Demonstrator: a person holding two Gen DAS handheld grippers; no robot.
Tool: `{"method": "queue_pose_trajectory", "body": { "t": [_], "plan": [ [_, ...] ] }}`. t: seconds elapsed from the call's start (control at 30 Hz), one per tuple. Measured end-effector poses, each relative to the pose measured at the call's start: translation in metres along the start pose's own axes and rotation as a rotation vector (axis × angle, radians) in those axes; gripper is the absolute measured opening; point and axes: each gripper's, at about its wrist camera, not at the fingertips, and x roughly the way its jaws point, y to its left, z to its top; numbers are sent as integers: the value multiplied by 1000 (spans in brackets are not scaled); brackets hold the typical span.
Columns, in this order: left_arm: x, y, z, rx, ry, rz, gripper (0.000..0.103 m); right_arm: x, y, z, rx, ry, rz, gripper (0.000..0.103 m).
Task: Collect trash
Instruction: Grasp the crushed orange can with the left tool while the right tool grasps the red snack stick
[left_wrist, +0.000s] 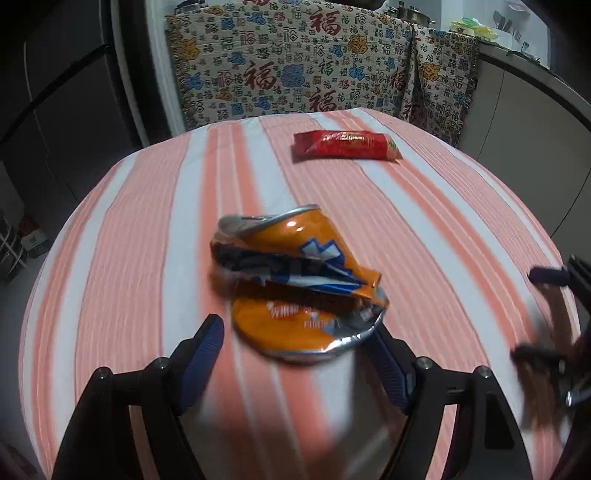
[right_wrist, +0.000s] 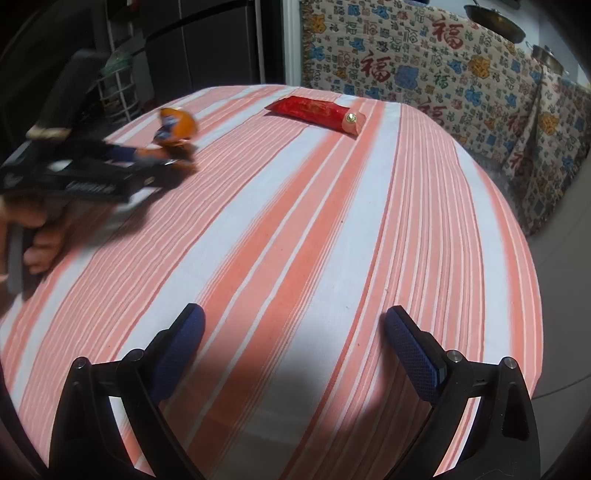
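A crushed orange can lies on the striped tablecloth. My left gripper is open, its blue pads on either side of the can's near end, not closed on it. A red snack wrapper lies farther back. In the right wrist view the can is at the far left with the left gripper at it, blurred, and the wrapper lies at the back. My right gripper is open and empty over bare cloth.
A chair draped in a patterned cloth with red characters stands behind the table. A dark fridge and a wire rack stand at the back left. The table edge drops off on the right.
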Motion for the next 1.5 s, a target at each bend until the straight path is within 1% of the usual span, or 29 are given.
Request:
{"method": "queue_pose_trajectory", "body": {
  "t": [0.1, 0.17, 0.23, 0.33, 0.4, 0.43, 0.47, 0.53, 0.57, 0.7, 0.77, 0.8, 0.83, 0.87, 0.9, 0.93, 0.97, 1.0, 1.1, 1.23, 1.3, 1.33, 1.37, 1.43, 1.5],
  "plan": [
    [-11, 3, -16, -11, 3, 22, 82, 0, -1, 0, 3, 1, 1, 98],
    [-15, 6, -23, -35, 6, 38, 89, 0, -1, 0, 3, 7, 6, 99],
    [-17, 11, -27, -60, 7, 35, 90, 1, -4, 3, -18, 20, 10, 99],
    [-16, 10, -26, -54, 11, 48, 92, 12, -29, 18, -26, 26, -24, 100],
    [-14, 11, -25, -62, 14, 50, 95, 26, -53, 37, -3, 25, -32, 101],
    [-14, 11, -25, -63, 14, 52, 96, 36, -63, 51, -12, 22, -36, 101],
    [-14, 11, -26, -63, 14, 51, 96, 47, -70, 63, -35, 25, -44, 101],
    [-14, 12, -26, -63, 14, 51, 96, 67, -79, 87, -80, 32, -6, 103],
    [-14, 12, -26, -66, 14, 48, 96, 76, -81, 101, -99, 38, -7, 103],
    [-14, 12, -26, -66, 14, 48, 96, 111, -67, 155, -196, 39, -46, 101],
    [-14, 11, -26, -68, 14, 46, 96, 123, -52, 174, -255, 18, -76, 101],
    [-14, 11, -26, -68, 14, 46, 96, 127, -45, 178, -278, 10, -77, 100],
    [-14, 11, -26, -69, 14, 46, 96, 131, -38, 182, -299, 12, -57, 96],
    [-14, 11, -26, -69, 14, 46, 96, 133, -36, 184, -295, 31, 2, 75],
    [-14, 11, -26, -70, 14, 45, 96, 133, -37, 186, -260, 57, 64, 52],
    [-14, 11, -26, -70, 13, 46, 96, 132, -41, 186, -227, 79, 95, 40],
    [-14, 10, -26, -70, 13, 46, 96, 128, -43, 184, -211, 83, 75, 35],
    [-14, 10, -26, -70, 13, 47, 96, 122, -42, 178, -209, 87, 53, 33],
    [-14, 11, -26, -71, 13, 47, 96, 97, -43, 150, -149, 117, 22, 31],
    [-14, 11, -26, -71, 14, 47, 96, 49, -43, 92, -5, 171, -58, 32],
    [-14, 11, -26, -71, 13, 46, 96, 22, -33, 61, 18, 159, -68, 32],
    [-14, 11, -26, -72, 13, 46, 96, 11, -28, 50, 38, 151, -49, 33],
    [-14, 11, -26, -73, 13, 45, 96, 1, -25, 40, 69, 141, -14, 36],
    [-15, 12, -26, -78, 9, 40, 96, -12, -21, 25, 133, 114, 78, 40],
    [-20, 14, -28, -96, -4, 28, 96, -24, -18, 11, 179, 65, 148, 61]
  ]
}}
